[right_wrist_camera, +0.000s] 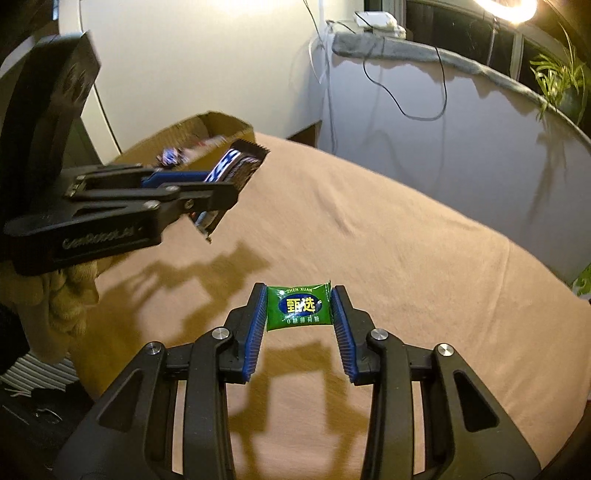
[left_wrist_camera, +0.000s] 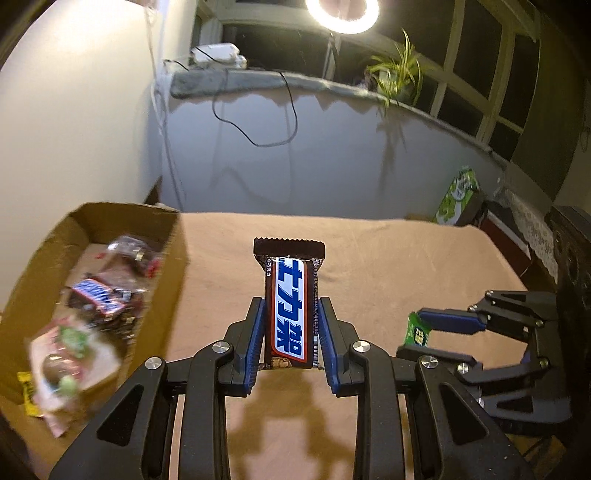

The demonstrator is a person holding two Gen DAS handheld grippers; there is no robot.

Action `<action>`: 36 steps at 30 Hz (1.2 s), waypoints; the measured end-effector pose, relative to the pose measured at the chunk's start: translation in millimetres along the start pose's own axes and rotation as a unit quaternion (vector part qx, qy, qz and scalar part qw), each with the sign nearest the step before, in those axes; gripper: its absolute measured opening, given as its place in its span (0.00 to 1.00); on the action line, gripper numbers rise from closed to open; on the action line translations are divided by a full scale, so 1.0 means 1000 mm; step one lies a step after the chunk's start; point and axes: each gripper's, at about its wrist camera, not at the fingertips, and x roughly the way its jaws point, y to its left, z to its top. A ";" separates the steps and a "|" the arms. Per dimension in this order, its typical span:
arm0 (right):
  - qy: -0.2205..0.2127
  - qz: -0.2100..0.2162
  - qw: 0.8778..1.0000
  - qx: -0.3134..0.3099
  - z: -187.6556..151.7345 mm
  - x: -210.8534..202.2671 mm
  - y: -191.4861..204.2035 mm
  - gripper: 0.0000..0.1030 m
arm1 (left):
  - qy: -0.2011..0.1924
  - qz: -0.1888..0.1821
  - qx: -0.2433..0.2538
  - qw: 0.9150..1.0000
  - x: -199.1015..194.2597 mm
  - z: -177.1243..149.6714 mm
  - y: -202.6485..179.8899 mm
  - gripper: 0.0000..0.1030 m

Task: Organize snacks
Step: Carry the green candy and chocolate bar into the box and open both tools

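White wall (left_wrist_camera: 81, 122), ring light (left_wrist_camera: 341, 14), dark windows (left_wrist_camera: 476, 70), potted plant (left_wrist_camera: 399, 74) on grey ledge (left_wrist_camera: 258, 79).

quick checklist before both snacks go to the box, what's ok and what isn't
1. Left gripper shut on the chocolate bar: ok.
2. Right gripper shut on the green candy packet: ok.
3. Both snacks lifted clear of the tan cloth: ok.
4. Cardboard box open at the top: ok.
5. Room left in the box among the snacks already inside: cannot tell, blurred.
6. Grippers apart from each other: ok.
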 end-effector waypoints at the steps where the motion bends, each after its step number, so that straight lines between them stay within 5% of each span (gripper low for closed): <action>1: -0.005 0.003 1.000 -0.002 0.005 -0.001 0.005 0.36 | -0.004 0.001 -0.001 1.000 -0.004 0.000 0.002 0.26; 15: -0.036 0.039 0.998 -0.041 0.064 0.008 0.067 0.36 | -0.052 0.046 -0.038 0.997 -0.064 -0.013 0.061 0.26; 36: -0.037 0.100 0.991 -0.083 0.130 0.062 0.134 0.36 | -0.063 0.106 -0.067 0.990 -0.086 -0.026 0.118 0.26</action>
